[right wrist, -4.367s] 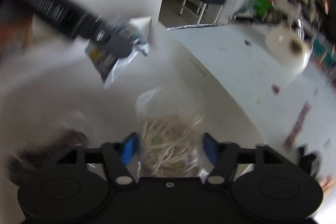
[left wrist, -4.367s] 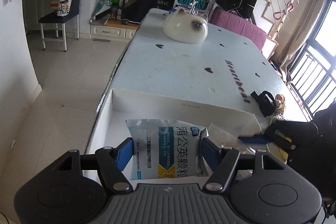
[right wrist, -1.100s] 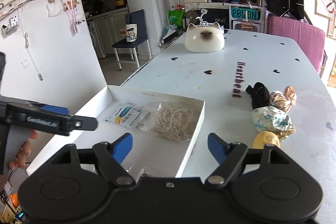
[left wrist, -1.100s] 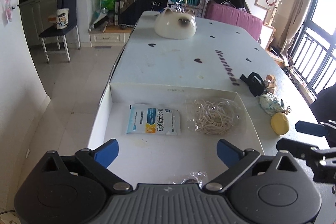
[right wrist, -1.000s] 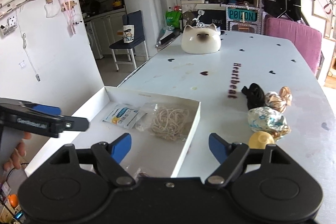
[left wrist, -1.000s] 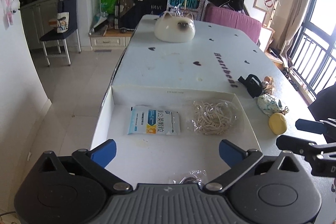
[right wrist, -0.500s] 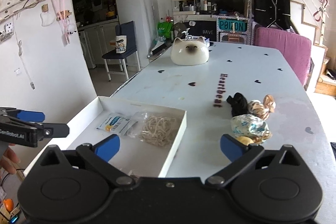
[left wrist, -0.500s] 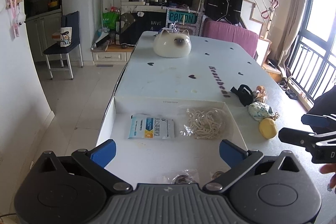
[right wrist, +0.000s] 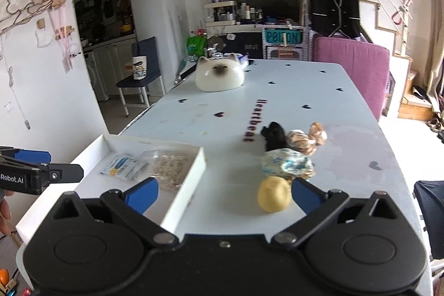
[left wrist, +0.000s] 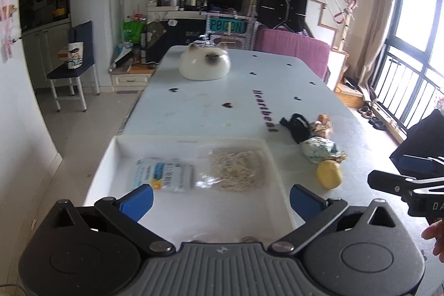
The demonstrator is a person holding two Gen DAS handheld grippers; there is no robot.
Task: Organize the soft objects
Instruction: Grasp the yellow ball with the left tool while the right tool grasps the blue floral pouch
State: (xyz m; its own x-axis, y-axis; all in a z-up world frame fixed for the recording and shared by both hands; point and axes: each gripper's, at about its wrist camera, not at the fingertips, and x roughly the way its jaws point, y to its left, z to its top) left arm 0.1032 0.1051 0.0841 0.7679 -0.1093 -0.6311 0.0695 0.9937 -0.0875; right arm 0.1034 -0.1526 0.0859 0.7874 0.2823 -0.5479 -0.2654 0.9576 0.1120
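A white box (left wrist: pixel 191 140) sits at the table's near left and holds a blue-and-white sachet (left wrist: pixel 163 177) and a clear bag of pale strings (left wrist: pixel 236 169). The box (right wrist: pixel 194 176) also shows in the right wrist view. To its right lie a yellow ball (left wrist: pixel 328 177) (right wrist: pixel 274 194), a floral bundle (right wrist: pixel 287 163), a beige bundle (right wrist: pixel 305 139) and a black piece (right wrist: pixel 274 135). My left gripper (left wrist: pixel 220 199) is open and empty, held back above the box. My right gripper (right wrist: pixel 223 192) is open and empty, above the table near the yellow ball.
A white cat-face bowl (left wrist: pixel 204 65) stands at the table's far end. A purple chair (right wrist: pixel 351 68) is behind the table and a blue chair (left wrist: pixel 73 65) stands on the floor at left. The table edge drops to the floor on the left.
Both grippers let go of their bags, which now lie in the box, and opened wide. Both have since pulled back and risen; the right has swung toward the soft items on the table.
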